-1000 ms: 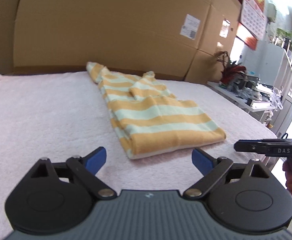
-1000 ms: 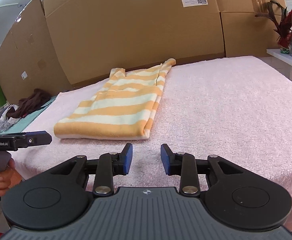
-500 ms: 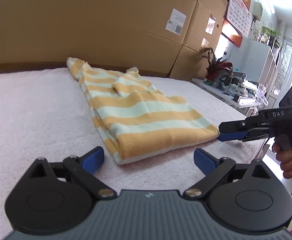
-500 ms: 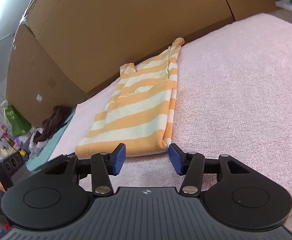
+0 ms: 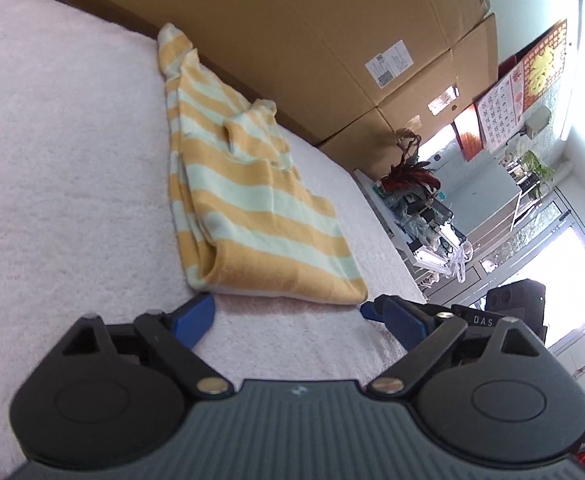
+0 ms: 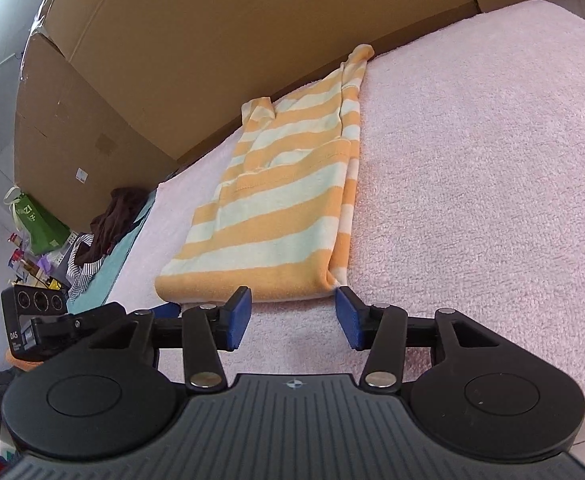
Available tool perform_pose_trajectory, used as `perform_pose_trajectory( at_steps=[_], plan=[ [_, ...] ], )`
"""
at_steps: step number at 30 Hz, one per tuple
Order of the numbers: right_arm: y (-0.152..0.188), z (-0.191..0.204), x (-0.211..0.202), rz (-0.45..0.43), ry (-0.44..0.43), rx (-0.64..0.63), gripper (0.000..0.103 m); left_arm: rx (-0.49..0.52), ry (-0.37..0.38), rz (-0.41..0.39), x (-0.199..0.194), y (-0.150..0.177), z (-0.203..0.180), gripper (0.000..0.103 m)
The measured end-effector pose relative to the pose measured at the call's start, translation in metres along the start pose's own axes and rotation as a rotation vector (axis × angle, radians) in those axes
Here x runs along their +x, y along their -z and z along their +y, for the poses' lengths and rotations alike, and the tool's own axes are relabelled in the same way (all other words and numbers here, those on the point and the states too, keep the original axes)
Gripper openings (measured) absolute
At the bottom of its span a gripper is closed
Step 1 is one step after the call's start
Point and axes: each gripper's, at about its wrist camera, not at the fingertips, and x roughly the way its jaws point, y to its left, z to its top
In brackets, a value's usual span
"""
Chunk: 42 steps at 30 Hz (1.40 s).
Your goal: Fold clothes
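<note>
Now that both hands have closed in since a second ago, the left gripper (image 5: pixel 286 312) gapes wide and the right gripper (image 6: pixel 292 312), just narrowing, sits unclenched, empty, at the folded striped shirt's (image 6: pixel 276 216) six o'clock hem on the pink towel (image 6: pixel 472 160), probably set for another fold.

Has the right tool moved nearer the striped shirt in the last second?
Yes. In its own view the right tool now has its tips at the shirt hem, which earlier lay farther up the pink towel; its jaws, just closing slightly, stand open and empty.

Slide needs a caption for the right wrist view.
Open right tool poised at the near hem of a folded striped shirt on a pink towel.
</note>
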Motion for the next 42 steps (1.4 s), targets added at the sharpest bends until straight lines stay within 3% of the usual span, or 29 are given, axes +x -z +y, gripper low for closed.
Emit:
perform_pose_trajectory(
  at_steps=[2, 3, 4, 6, 7, 10, 15, 17, 20, 23, 26, 27, 29, 30, 32, 33, 37, 39, 40, 42],
  plan=[
    [0.001, 0.007, -0.006, -0.070, 0.046, -0.064, 0.038, -0.017, 0.000, -0.009, -0.008, 0.004, 0.001, 0.092],
    [0.000, 0.014, -0.007, -0.114, 0.040, -0.111, 0.028, -0.020, 0.002, -0.021, -0.011, 0.004, 0.001, 0.092],
    [-0.001, 0.021, -0.008, -0.157, 0.034, -0.158, 0.024, -0.024, 0.003, -0.032, -0.013, 0.005, 0.002, 0.089],
    [-0.003, 0.033, 0.000, -0.186, -0.015, -0.202, 0.019, -0.030, 0.014, -0.058, -0.018, 0.004, 0.003, 0.083],
    [-0.003, 0.039, 0.010, -0.176, -0.024, -0.221, 0.018, -0.027, 0.053, -0.087, -0.020, 0.001, 0.000, 0.077],
    [0.008, 0.054, 0.033, -0.187, 0.054, -0.328, 0.018, 0.034, 0.105, -0.164, -0.017, -0.004, -0.014, 0.071],
    [0.020, 0.056, 0.045, -0.207, 0.122, -0.406, 0.020, 0.034, 0.002, -0.102, 0.020, -0.001, -0.003, 0.046],
    [0.022, 0.050, 0.042, -0.215, 0.122, -0.396, 0.020, 0.008, -0.047, -0.112, 0.021, 0.005, 0.013, 0.006],
    [0.025, 0.043, 0.039, -0.229, 0.112, -0.404, 0.017, -0.111, 0.015, -0.119, 0.011, 0.011, 0.038, 0.006],
    [0.028, 0.046, 0.042, -0.247, 0.122, -0.421, 0.018, -0.006, -0.047, -0.154, 0.004, 0.009, 0.015, 0.002],
    [0.026, 0.048, 0.042, -0.253, 0.111, -0.393, 0.020, 0.085, -0.102, -0.213, 0.005, 0.004, -0.003, 0.016],
    [0.024, 0.046, 0.040, -0.258, 0.084, -0.350, 0.023, 0.082, -0.151, -0.207, 0.010, 0.002, -0.001, 0.018],
    [0.023, 0.047, 0.037, -0.270, 0.060, -0.326, 0.023, 0.072, -0.212, -0.205, 0.016, 0.003, 0.004, 0.006],
    [0.023, 0.048, 0.036, -0.275, 0.059, -0.326, 0.023, 0.065, -0.227, -0.209, 0.017, 0.004, 0.008, 0.007],
    [0.025, 0.049, 0.037, -0.268, 0.121, -0.356, 0.022, 0.061, -0.225, -0.216, 0.012, 0.007, 0.012, 0.008],
    [0.026, 0.047, 0.039, -0.262, 0.148, -0.365, 0.016, 0.059, -0.225, -0.220, 0.009, 0.008, 0.013, 0.008],
    [0.020, 0.031, 0.036, -0.253, 0.106, -0.304, 0.010, 0.048, -0.223, -0.235, 0.003, 0.007, 0.008, 0.001],
    [0.017, 0.034, 0.033, -0.255, 0.104, -0.280, 0.012, 0.082, -0.217, -0.247, 0.002, 0.005, 0.000, 0.008],
    [0.017, 0.036, 0.031, -0.270, 0.090, -0.275, 0.018, 0.102, -0.249, -0.250, 0.005, 0.004, -0.001, 0.012],
    [0.018, 0.037, 0.032, -0.276, 0.071, -0.269, 0.019, 0.088, -0.290, -0.252, 0.012, 0.004, 0.006, 0.010]
  ],
)
